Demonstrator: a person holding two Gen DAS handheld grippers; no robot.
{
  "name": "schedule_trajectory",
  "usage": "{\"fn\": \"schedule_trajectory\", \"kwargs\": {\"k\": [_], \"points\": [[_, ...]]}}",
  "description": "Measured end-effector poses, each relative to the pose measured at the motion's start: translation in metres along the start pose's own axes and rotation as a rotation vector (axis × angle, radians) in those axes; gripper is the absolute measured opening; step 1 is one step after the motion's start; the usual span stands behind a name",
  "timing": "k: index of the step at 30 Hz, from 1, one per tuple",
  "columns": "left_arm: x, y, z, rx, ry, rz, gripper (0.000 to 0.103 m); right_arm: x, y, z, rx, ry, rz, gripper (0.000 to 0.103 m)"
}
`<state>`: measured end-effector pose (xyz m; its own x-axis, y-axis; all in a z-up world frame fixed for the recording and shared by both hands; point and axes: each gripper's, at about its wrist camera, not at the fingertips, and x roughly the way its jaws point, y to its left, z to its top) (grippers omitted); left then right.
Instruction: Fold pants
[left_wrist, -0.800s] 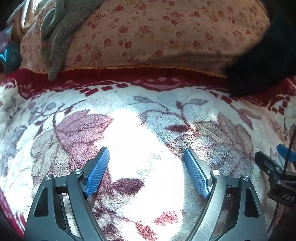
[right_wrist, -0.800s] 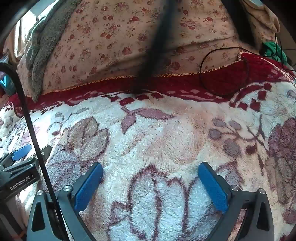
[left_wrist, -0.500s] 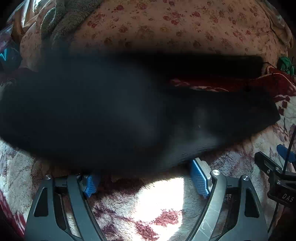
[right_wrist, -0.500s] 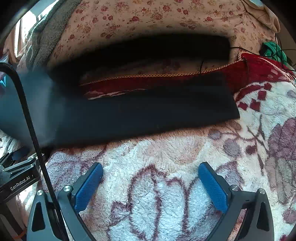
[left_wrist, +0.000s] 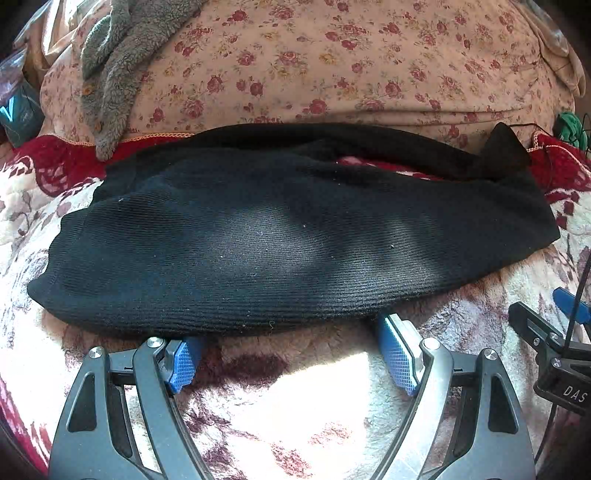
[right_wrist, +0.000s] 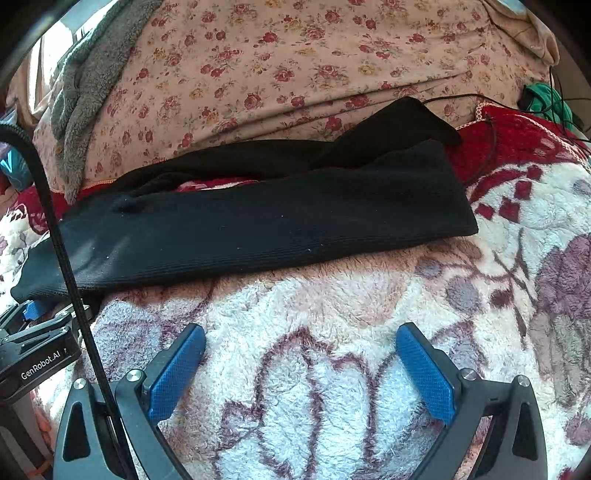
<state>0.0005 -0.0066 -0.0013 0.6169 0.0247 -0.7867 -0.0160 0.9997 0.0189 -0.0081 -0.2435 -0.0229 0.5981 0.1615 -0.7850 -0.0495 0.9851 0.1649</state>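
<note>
Black ribbed pants (left_wrist: 280, 236) lie stretched left to right across a fleecy flowered blanket (left_wrist: 295, 402). They also show in the right wrist view (right_wrist: 258, 218), with the two legs running to the right, the far leg (right_wrist: 391, 129) partly folded over. My left gripper (left_wrist: 291, 343) is open and empty; its blue fingertips sit at the pants' near edge, partly hidden under the fabric. My right gripper (right_wrist: 301, 354) is open and empty over the bare blanket, in front of the pants and apart from them.
A rose-print quilt (left_wrist: 332, 66) is heaped behind the pants, with a grey fleece garment (left_wrist: 122, 66) on its left. A black cable (right_wrist: 487, 129) and a green object (right_wrist: 546, 99) lie at the far right. The other gripper shows at each view's edge (right_wrist: 37, 354).
The blanket was bare 0.8 s ago. The black pants swept in as a blur and now lie spread on it. Both grippers have stayed open and still.
</note>
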Motion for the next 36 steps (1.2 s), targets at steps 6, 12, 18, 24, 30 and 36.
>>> {"fn": "schedule_trajectory", "kwargs": {"k": [6, 12, 18, 24, 30, 36], "points": [[-0.001, 0.003, 0.001, 0.007, 0.010, -0.018, 0.083, 0.000, 0.000, 0.000, 0.000, 0.000, 0.000, 0.103], [-0.009, 0.007, -0.002, 0.042, -0.023, -0.019, 0.083, -0.001, 0.003, -0.002, -0.007, 0.003, -0.011, 0.102], [-0.040, 0.013, -0.007, 0.037, -0.128, 0.010, 0.082, -0.019, 0.005, -0.007, -0.014, 0.011, 0.022, 0.094], [-0.072, 0.020, -0.004, 0.032, -0.145, 0.034, 0.082, -0.048, 0.020, -0.009, -0.006, -0.073, 0.037, 0.093], [-0.095, 0.031, -0.002, 0.005, -0.143, 0.010, 0.082, -0.078, 0.023, -0.008, 0.025, -0.133, 0.091, 0.093], [-0.105, 0.034, -0.001, -0.027, -0.135, -0.004, 0.082, -0.097, 0.031, -0.005, 0.006, -0.142, 0.086, 0.093]]}}
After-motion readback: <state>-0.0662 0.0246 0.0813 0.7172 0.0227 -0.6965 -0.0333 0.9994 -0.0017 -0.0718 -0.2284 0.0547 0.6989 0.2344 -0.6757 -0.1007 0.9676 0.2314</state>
